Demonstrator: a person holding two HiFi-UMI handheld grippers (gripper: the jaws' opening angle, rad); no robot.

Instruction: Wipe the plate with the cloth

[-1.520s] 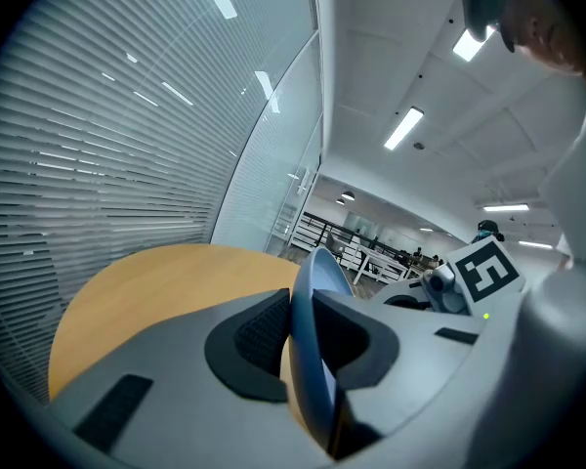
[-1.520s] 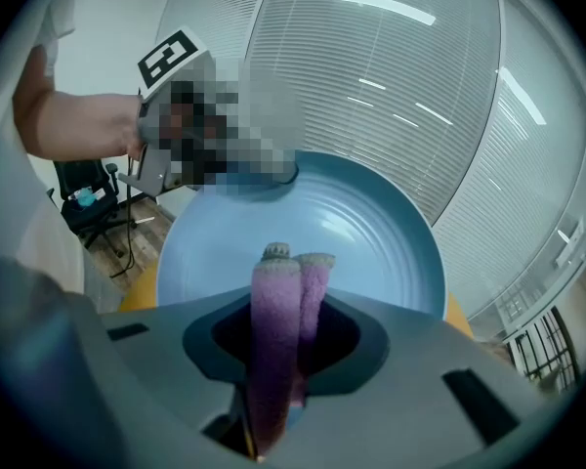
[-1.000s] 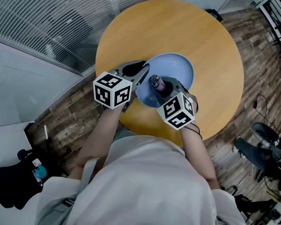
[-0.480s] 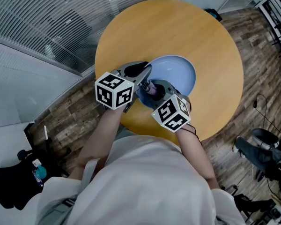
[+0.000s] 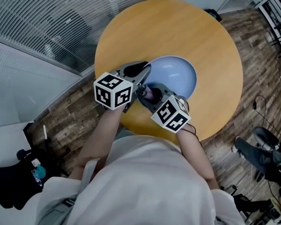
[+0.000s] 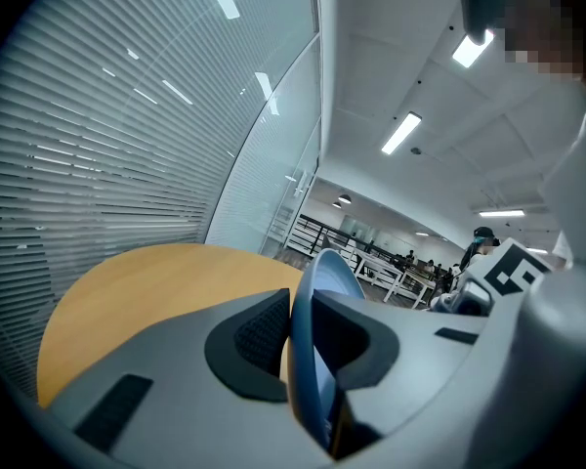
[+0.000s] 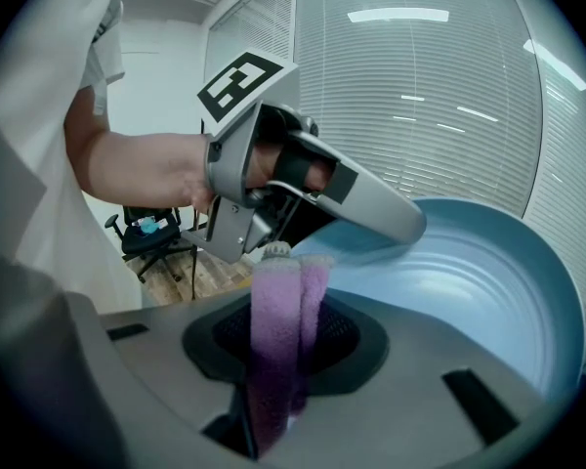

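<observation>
Left gripper (image 6: 299,325), fingers clamped on the blue plate (image 5: 180,71) rim; right gripper (image 7: 288,345), fingers pinching the purple cloth (image 7: 273,301).

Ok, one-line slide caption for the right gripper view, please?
Right gripper holds a folded purple cloth at the pale blue round plate, whose rim the left gripper clamps.

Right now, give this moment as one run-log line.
left claw: shut on plate rim | right claw: shut on purple cloth | cloth: near plate rim, beside left claw
</observation>
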